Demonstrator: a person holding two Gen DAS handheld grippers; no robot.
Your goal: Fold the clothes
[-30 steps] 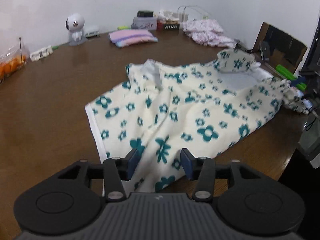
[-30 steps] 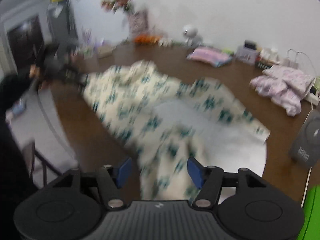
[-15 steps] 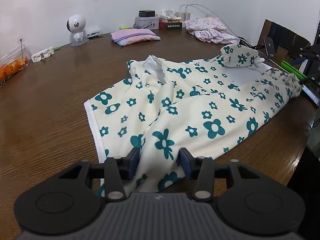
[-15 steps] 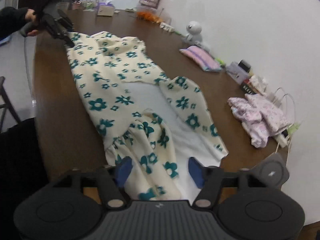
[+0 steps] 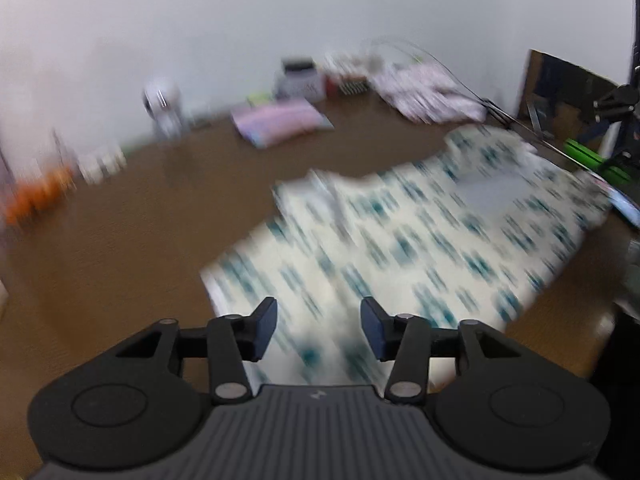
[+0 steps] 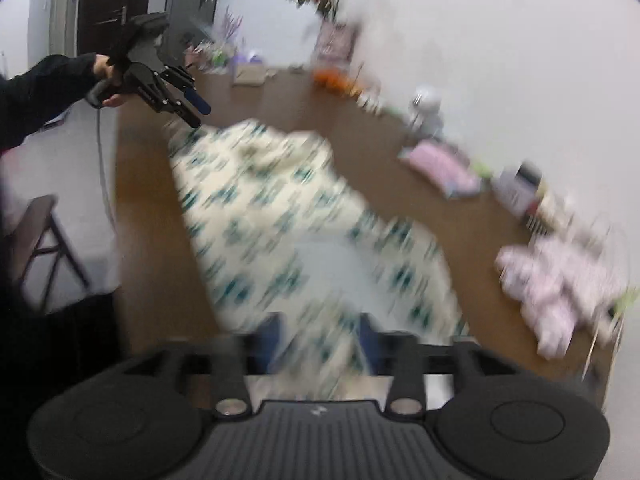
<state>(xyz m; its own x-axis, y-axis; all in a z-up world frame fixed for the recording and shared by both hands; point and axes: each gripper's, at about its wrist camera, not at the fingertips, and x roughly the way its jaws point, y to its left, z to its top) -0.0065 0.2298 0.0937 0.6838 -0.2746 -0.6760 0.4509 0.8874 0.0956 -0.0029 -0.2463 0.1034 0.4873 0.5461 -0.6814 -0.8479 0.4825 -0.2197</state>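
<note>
A person in a dark sleeve (image 6: 38,88) is standing at the left end of the brown wooden table (image 5: 120,240), holding the left gripper (image 6: 188,102) up off the cloth. Its blue-tipped fingers are standing apart with nothing between them, and they are hanging just above the near corner of the garment. That cream garment with teal flowers (image 6: 280,220) is lying spread along the table, lengthwise between the two tools, with a plain white inner patch showing toward the right-hand end.

Further along the far edge, by the wall, an orange heap (image 6: 334,80) is sitting, then a small white robot-shaped figure (image 6: 428,110), then a folded pink cloth (image 6: 444,166), and beyond it a loose pile of pale pink clothes (image 6: 560,280).

At the right end, the right gripper (image 6: 320,340) is hovering low over the garment's end. Both views are badly smeared by motion, so I am only fairly sure, but its blue fingers seem to be parted, with flowered cloth lying in the gap and not pinched.
</note>
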